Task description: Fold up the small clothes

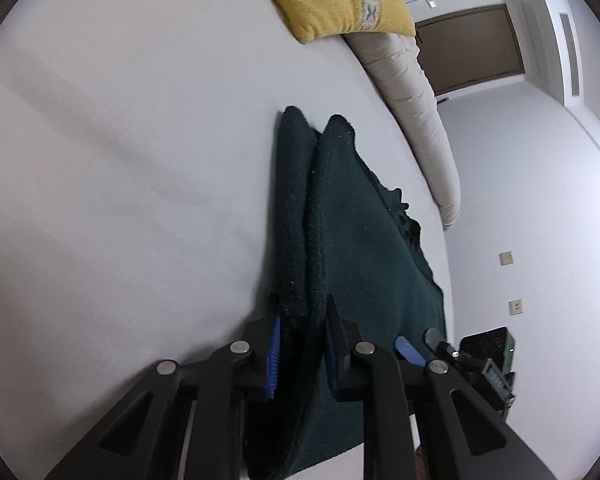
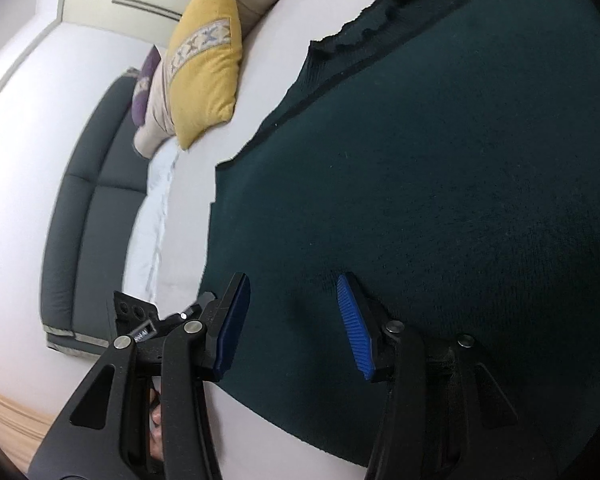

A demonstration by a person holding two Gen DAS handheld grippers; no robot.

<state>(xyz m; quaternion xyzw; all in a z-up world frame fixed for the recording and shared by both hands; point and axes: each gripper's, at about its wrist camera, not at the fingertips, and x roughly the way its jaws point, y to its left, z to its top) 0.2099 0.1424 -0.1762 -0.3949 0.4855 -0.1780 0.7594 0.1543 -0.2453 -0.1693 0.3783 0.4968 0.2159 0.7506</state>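
While left gripper [image 1: 300, 344] fingers clench bunched near edge of dark green garment [image 1: 356, 220] on bed [image 1: 120, 160], right gripper [image 2: 296, 324] fingers spread, gripping nothing; pinch matching hem corner before lifting together.

A wide bed with a smooth white sheet [image 1: 120, 160] carried everything. A dark green knitted garment [image 2: 440, 160] lay spread flat on it, its near edge bunched into a raised fold. A mustard-yellow cushion with a patterned band [image 2: 206, 64] and a beige pillow [image 1: 412, 108] rested at the far end.
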